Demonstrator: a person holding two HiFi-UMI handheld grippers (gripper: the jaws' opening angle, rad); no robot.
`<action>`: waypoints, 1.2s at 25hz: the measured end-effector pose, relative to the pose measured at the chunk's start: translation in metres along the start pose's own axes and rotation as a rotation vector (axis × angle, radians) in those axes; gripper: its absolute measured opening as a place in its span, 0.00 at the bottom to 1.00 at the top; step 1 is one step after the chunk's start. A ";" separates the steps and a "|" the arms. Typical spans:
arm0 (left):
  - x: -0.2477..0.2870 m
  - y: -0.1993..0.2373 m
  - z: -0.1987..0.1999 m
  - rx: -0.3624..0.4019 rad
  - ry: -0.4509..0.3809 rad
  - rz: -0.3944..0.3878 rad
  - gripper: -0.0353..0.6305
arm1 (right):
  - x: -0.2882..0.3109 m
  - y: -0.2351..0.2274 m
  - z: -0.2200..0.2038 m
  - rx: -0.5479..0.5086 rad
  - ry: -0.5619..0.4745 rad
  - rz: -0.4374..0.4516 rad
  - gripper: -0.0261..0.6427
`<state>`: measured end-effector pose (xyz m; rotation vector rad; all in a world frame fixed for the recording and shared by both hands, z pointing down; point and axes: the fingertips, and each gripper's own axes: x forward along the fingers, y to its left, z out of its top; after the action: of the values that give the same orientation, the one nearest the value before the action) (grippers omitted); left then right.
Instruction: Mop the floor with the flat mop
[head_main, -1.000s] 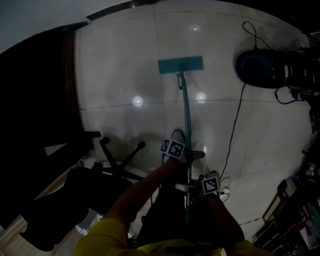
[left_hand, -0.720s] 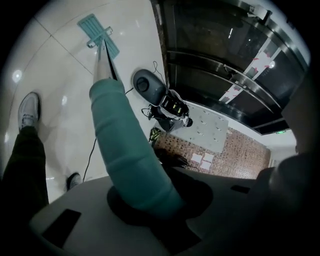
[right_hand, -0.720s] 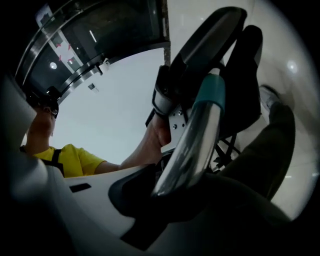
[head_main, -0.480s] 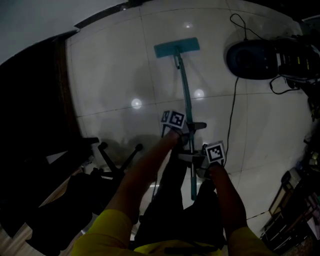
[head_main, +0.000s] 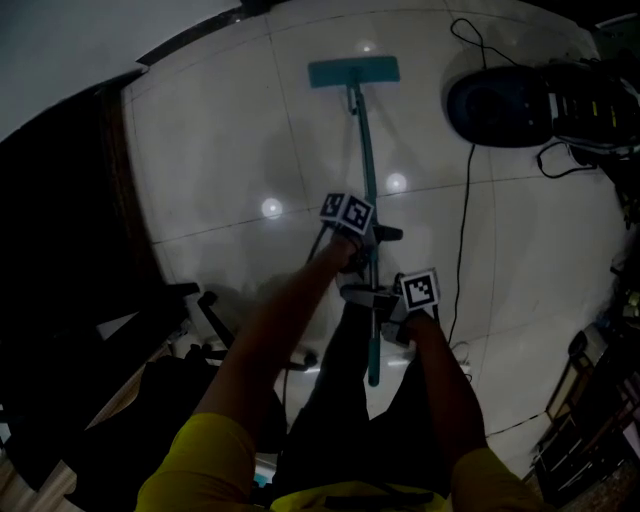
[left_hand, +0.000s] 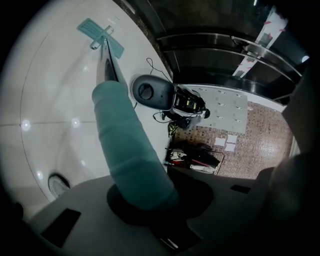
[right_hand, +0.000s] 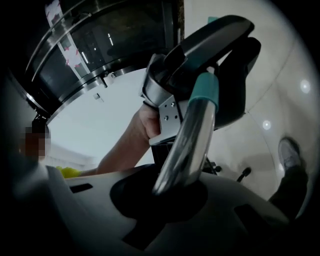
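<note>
Right, flat mop (head_main: 361, 150): the teal rectangular head (head_main: 353, 71) lies flat on the pale tiled floor (head_main: 230, 130), at the far end from you. The handle (left_hand: 131, 150) runs back to your hands. Your left tool (head_main: 366, 243) is clamped on the teal sleeve, nearer the head. Your right tool (head_main: 374, 302) is clamped on the chrome shaft just behind it. The handle's near end blurs into your dark trousers. The clutter on the right is too dark to identify.

The floor (head_main: 230, 130), filling the upper half of the head view, is glossy pale tile that mirrors the lamp spots. The mop handle (right_hand: 186, 140) is polished, shiny metal, with a smooth, matt teal sleeve (left_hand: 125, 145).
</note>
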<state>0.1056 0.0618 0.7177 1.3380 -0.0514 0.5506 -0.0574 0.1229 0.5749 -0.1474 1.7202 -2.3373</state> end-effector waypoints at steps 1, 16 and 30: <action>0.007 -0.004 -0.032 -0.007 0.006 -0.016 0.21 | -0.006 0.000 -0.031 0.038 -0.007 -0.012 0.10; 0.056 -0.052 -0.100 -0.087 -0.031 -0.225 0.22 | -0.068 0.001 -0.088 -0.048 -0.030 -0.109 0.14; 0.057 -0.052 -0.066 -0.056 0.030 -0.197 0.22 | -0.053 0.022 -0.058 0.071 -0.092 0.034 0.10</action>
<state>0.1587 0.1367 0.6736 1.2640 0.0879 0.3998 -0.0158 0.1837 0.5399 -0.2083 1.5822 -2.3255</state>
